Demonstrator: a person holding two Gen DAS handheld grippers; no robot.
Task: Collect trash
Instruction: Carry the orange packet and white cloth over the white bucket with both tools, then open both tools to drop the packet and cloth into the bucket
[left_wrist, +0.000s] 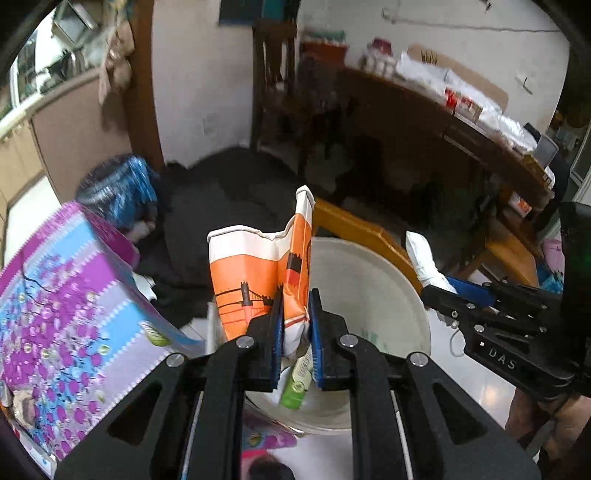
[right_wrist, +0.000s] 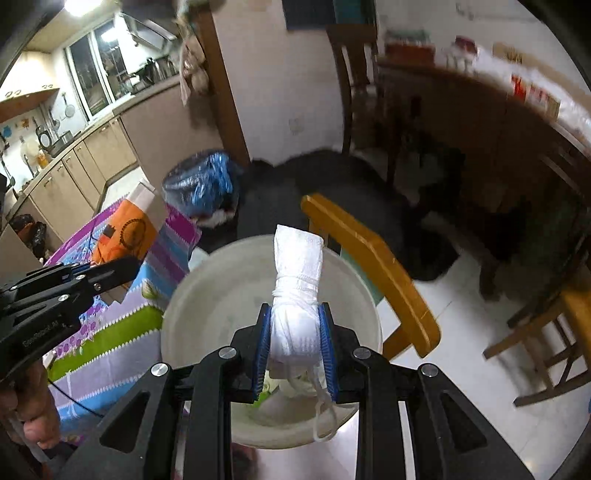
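Two pieces of trash are in our grip, one per tool, and both sit over the round off-white plastic bin (right_wrist: 207, 295) below us. Our left gripper (left_wrist: 295, 317) is clamped tight on a crumpled orange-and-white paper cup (left_wrist: 258, 273) with a bridge print, pinching its lower edge so the cup stands up between the blue pads. Our right gripper (right_wrist: 295, 332) is closed on a rolled white face mask (right_wrist: 297, 291) tied into a bundle, one ear loop dangling below the jaws.

Inside the bin we see a green-and-white carton (left_wrist: 297, 380) already lying at the bottom. A table under a purple, blue and green patterned cloth (left_wrist: 70, 295) stands just beside the bin, and a yellow wooden chair (right_wrist: 373, 266) is near its far rim.

We judge this the drop-off step: both items are carried to the bin but not yet released. Next we need to spread each pair of jaws while the items are inside the rim, keeping the tall cup from tipping over the edge.
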